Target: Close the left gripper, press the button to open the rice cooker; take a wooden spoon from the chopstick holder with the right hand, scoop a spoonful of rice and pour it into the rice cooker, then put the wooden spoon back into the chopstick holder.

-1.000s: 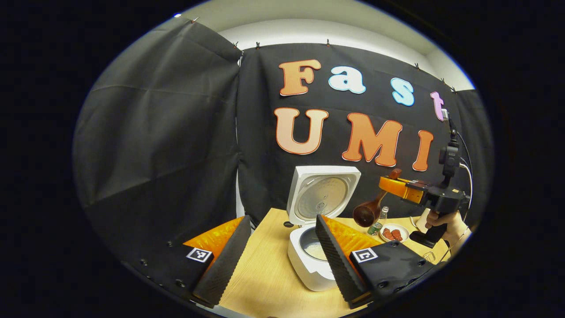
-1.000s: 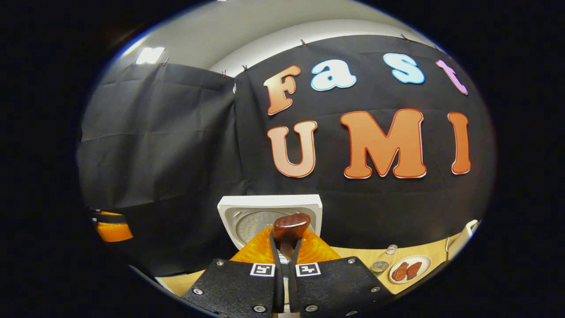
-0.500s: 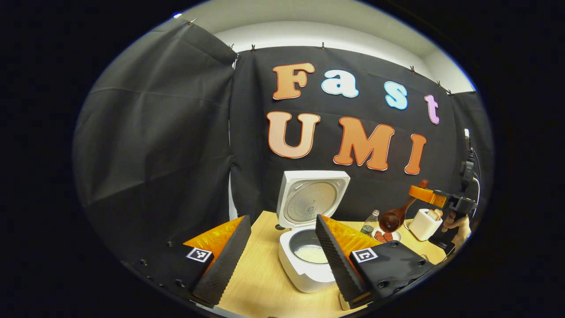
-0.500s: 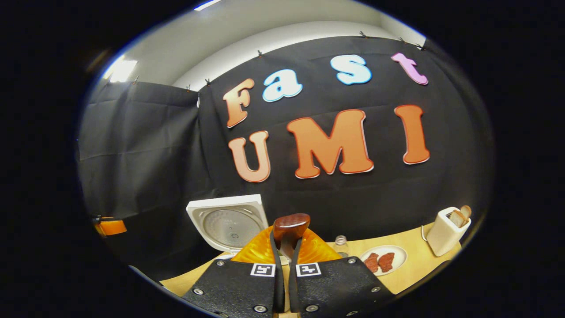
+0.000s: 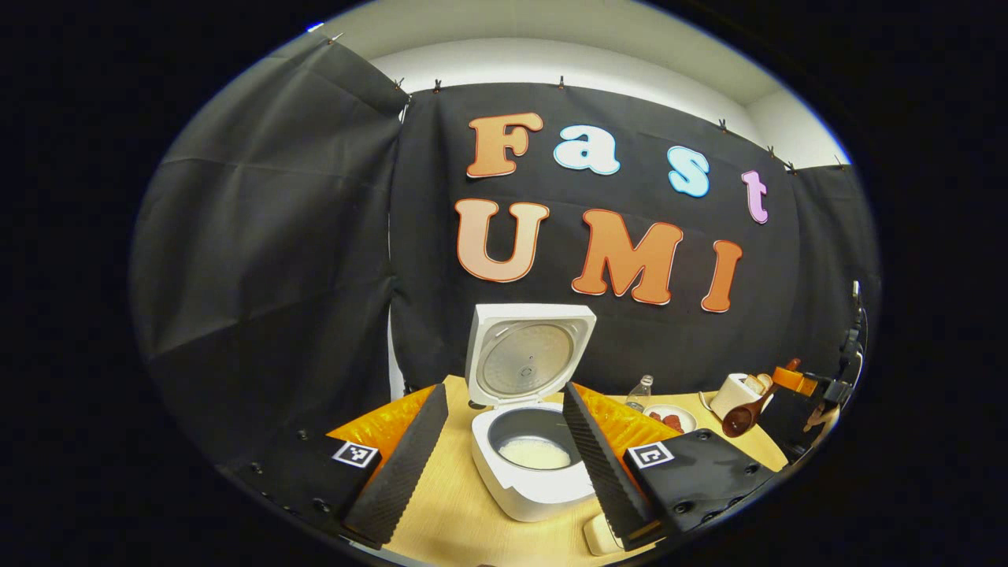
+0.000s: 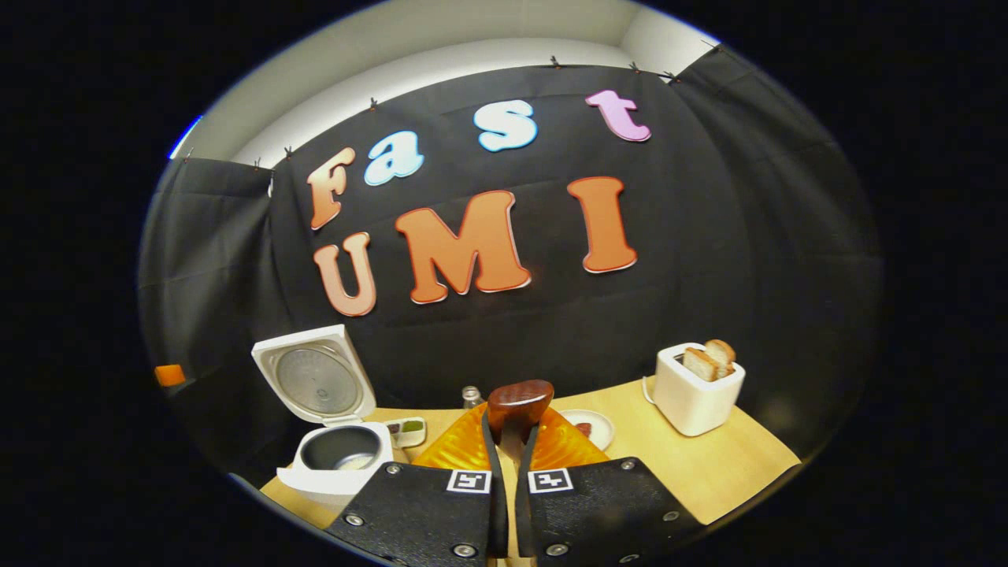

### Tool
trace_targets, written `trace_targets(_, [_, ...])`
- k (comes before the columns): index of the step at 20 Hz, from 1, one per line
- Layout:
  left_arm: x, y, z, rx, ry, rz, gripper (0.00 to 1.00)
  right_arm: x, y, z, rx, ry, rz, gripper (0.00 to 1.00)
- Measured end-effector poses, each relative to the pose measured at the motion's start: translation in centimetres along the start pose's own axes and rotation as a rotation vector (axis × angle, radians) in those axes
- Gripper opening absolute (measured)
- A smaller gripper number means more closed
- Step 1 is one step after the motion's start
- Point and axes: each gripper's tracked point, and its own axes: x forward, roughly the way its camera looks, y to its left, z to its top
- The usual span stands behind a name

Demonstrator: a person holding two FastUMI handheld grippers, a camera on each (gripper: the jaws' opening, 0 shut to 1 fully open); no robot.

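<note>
The rice cooker (image 5: 529, 441) is seen lid-up with rice in its pot, the wooden spoon (image 6: 516, 405) is clamped in the right hand-held gripper (image 6: 504, 441) over the tabletop (image 6: 709, 465), the left hand-held gripper (image 5: 504, 441) is spread apart, and only the spoon's return to the chopstick holder is judged outstanding.

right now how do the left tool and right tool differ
The left tool stands open with its fingers wide apart and nothing between them; the right tool is shut on the wooden spoon. The left tool faces the open rice cooker; the right tool holds the spoon off to the side, near the toaster. Both hang above the wooden table.
</note>
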Motion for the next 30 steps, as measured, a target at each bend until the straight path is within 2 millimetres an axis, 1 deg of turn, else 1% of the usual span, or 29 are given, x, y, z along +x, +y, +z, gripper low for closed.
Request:
trace_targets(2, [-0.4, -0.8, 0.0, 0.007, 0.002, -0.014, 1.00, -1.0, -2.3, -1.7, 0.041, 0.027, -0.040, 0.03])
trace_targets(4, [-0.8, -1.1, 0.1, 0.017, 0.000, -0.015, 1.00, -1.9, -4.3, -3.7, 0.068, 0.053, -0.079, 0.03])
trace_targets(7, [-1.5, -1.5, 0.0, 0.010, -0.002, -0.013, 1.00, -2.7, -6.5, -6.6, 0.090, 0.094, -0.130, 0.03])
trace_targets(9, [-1.8, -1.5, -0.5, 0.006, 0.010, -0.008, 1.00, -2.9, -7.4, -8.4, 0.101, 0.113, -0.157, 0.03])
trace_targets(12, [-2.7, -1.6, -0.8, 0.006, 0.021, -0.004, 1.00, -2.5, -8.8, -11.3, 0.129, 0.161, -0.184, 0.03])
trace_targets(15, [-3.2, -1.4, -1.0, 0.015, 0.029, 0.004, 1.00, -2.3, -9.8, -13.5, 0.180, 0.182, -0.200, 0.04])
trace_targets(18, [-3.4, -1.2, -1.5, 0.027, 0.039, 0.012, 1.00, -1.6, -10.8, -15.6, 0.251, 0.213, -0.217, 0.04])
trace_targets(19, [-3.3, -1.2, -1.6, 0.027, 0.047, 0.012, 1.00, -1.7, -10.9, -16.1, 0.269, 0.224, -0.213, 0.05])
trace_targets(20, [-3.3, -1.2, -1.7, 0.025, 0.050, 0.013, 1.00, -1.5, -11.4, -15.7, 0.291, 0.200, -0.226, 0.05])
trace_targets(22, [-3.2, -1.3, -1.5, 0.018, 0.047, 0.013, 0.99, -1.7, -12.0, -15.8, 0.321, 0.202, -0.228, 0.10])
trace_targets(23, [-3.1, -1.4, -1.5, 0.012, 0.047, 0.011, 0.99, -2.0, -12.4, -15.9, 0.336, 0.203, -0.229, 0.13])
trace_targets(28, [-2.5, -3.2, -0.9, 0.009, 0.037, -0.022, 0.99, -2.8, -14.3, -16.3, 0.358, 0.229, -0.260, 0.22])
trace_targets(29, [-2.4, -3.5, -0.8, 0.011, 0.035, -0.026, 0.99, -3.0, -14.8, -16.6, 0.347, 0.244, -0.272, 0.28])
trace_targets(30, [-2.2, -3.8, -0.8, 0.011, 0.034, -0.031, 0.99, -3.1, -15.0, -16.6, 0.332, 0.251, -0.275, 0.38])
